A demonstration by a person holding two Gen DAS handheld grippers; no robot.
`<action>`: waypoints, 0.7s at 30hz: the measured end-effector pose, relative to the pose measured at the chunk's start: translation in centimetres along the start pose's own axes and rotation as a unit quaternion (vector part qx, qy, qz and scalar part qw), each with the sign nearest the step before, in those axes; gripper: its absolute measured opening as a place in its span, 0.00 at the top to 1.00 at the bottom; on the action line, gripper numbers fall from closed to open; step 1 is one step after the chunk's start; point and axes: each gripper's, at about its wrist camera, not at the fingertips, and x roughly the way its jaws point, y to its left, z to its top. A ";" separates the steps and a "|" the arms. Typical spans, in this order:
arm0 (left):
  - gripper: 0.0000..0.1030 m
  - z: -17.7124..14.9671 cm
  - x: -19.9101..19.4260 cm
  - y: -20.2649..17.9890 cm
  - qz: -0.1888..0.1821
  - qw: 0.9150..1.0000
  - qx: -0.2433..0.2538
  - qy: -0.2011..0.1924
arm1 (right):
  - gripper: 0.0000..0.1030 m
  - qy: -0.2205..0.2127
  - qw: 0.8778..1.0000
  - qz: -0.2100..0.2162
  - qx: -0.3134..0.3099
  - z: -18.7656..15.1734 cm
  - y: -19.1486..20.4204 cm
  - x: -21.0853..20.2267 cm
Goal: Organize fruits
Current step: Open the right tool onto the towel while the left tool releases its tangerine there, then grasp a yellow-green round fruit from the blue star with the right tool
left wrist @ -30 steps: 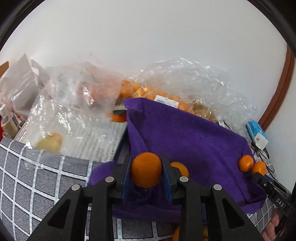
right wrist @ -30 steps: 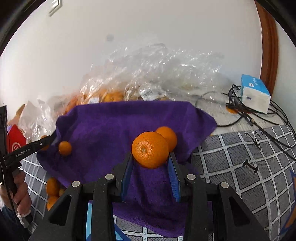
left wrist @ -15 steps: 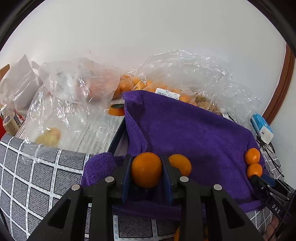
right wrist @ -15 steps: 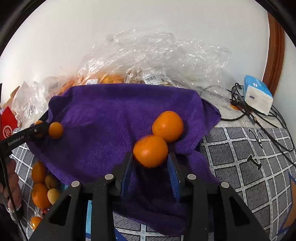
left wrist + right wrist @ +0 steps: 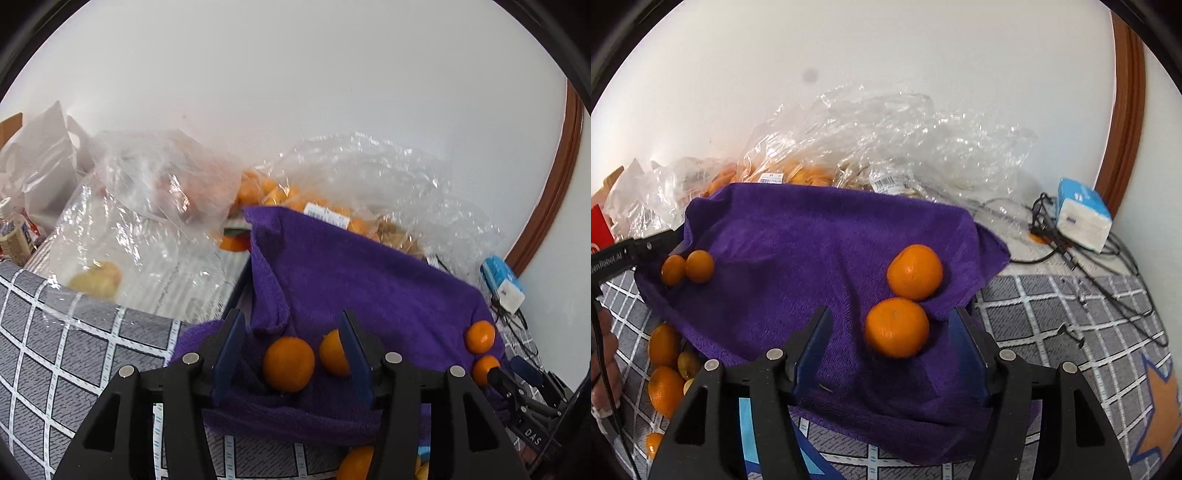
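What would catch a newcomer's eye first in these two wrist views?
The bright purple towel spread across the middle, with round orange mandarins on it: two near its right edge between the opening, untouching fingers of the right gripper, and two smaller ones at its left edge. Behind it, crinkled clear plastic bags of orange fruit line the white wall.

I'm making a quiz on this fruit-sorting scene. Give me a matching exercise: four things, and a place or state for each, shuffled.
Things:
1. purple towel
2. tissue pack
3. clear plastic bags
4. right gripper

Places or states:
A. by the tangled cables
B. heaped along the wall
C. fingers apart, touching no fruit
D. four oranges lie on it

Pairs: 1-D, 2-A, 3-B, 4-C
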 end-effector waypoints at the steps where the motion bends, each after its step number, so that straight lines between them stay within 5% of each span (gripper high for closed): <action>1: 0.51 0.0 -0.1 0.0 0.001 1.000 -0.001 -0.005 | 0.37 -0.006 1.000 0.000 -0.003 0.1 0.1 -0.3; 10: 0.51 0.4 -1.4 0.1 0.011 0.999 -0.001 -0.039 | 0.37 -0.037 0.999 -0.024 0.009 1.0 0.4 -3.6; 19: 0.51 1.7 -3.8 -0.2 -0.018 0.999 -0.005 -0.040 | 0.38 0.009 0.999 0.009 0.044 -0.5 0.3 -7.8; 21: 0.51 1.3 -5.4 -0.2 -0.011 0.999 0.005 -0.036 | 0.46 0.012 0.999 0.009 0.040 -1.2 0.8 -8.3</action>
